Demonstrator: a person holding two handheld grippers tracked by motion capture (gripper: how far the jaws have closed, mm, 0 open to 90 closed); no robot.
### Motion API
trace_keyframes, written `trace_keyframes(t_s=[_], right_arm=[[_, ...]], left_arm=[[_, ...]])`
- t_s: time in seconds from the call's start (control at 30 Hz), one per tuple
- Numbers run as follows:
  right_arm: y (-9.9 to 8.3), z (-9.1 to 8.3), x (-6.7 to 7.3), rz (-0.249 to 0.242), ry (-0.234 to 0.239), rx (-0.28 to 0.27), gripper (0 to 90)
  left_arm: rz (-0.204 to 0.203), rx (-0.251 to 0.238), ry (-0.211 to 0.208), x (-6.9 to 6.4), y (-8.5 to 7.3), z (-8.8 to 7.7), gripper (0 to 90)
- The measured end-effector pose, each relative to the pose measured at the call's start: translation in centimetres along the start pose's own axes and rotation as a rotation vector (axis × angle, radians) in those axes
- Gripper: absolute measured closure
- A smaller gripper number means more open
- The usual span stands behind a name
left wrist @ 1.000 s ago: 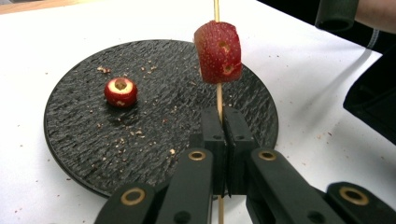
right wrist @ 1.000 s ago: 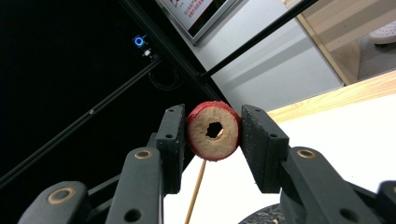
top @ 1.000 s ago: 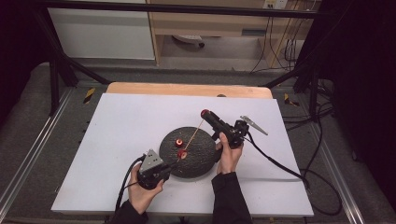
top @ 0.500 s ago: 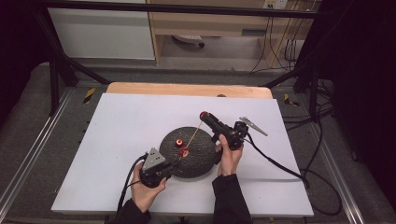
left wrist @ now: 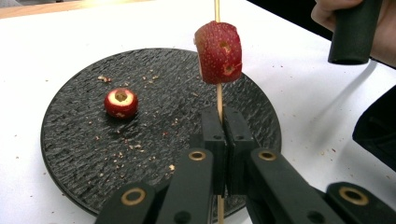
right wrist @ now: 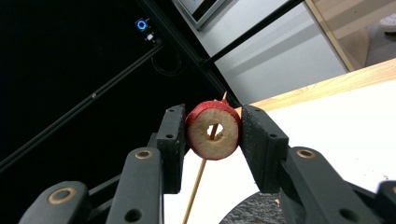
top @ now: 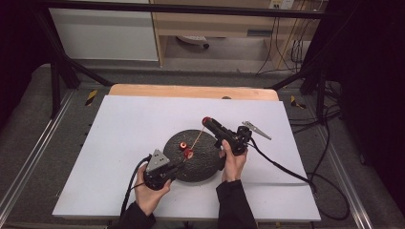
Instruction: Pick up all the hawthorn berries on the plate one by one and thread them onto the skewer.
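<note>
My left gripper is clamped on a thin wooden skewer, whose lower end vanishes behind the jaws; a strawberry piece sits threaded just above them. My right gripper pinches a hollow red slice that hides most of the skewer's far end. Another piece lies on the black plate left of my left gripper.

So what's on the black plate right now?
One red fruit piece with a cored centre, plus scattered crumbs, lies on the black plate. A second piece hangs above it on the skewer. The left gripper covers the plate's near edge.
</note>
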State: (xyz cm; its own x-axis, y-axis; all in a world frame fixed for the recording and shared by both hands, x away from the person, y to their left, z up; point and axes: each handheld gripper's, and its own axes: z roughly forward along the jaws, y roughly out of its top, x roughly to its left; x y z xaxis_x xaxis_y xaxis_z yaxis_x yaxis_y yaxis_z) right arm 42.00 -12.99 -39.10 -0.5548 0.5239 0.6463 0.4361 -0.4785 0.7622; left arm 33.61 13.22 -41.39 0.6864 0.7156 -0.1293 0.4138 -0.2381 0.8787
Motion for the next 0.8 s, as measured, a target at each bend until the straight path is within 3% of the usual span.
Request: trace_keyframes(t_s=[0.8], right_arm=[[-0.9,-0.2,0.3,-0.015,0.014,0.041,62.0]], left_arm=[[0.002,-0.015,-0.013,0.2,1.2,0.7,88.5]])
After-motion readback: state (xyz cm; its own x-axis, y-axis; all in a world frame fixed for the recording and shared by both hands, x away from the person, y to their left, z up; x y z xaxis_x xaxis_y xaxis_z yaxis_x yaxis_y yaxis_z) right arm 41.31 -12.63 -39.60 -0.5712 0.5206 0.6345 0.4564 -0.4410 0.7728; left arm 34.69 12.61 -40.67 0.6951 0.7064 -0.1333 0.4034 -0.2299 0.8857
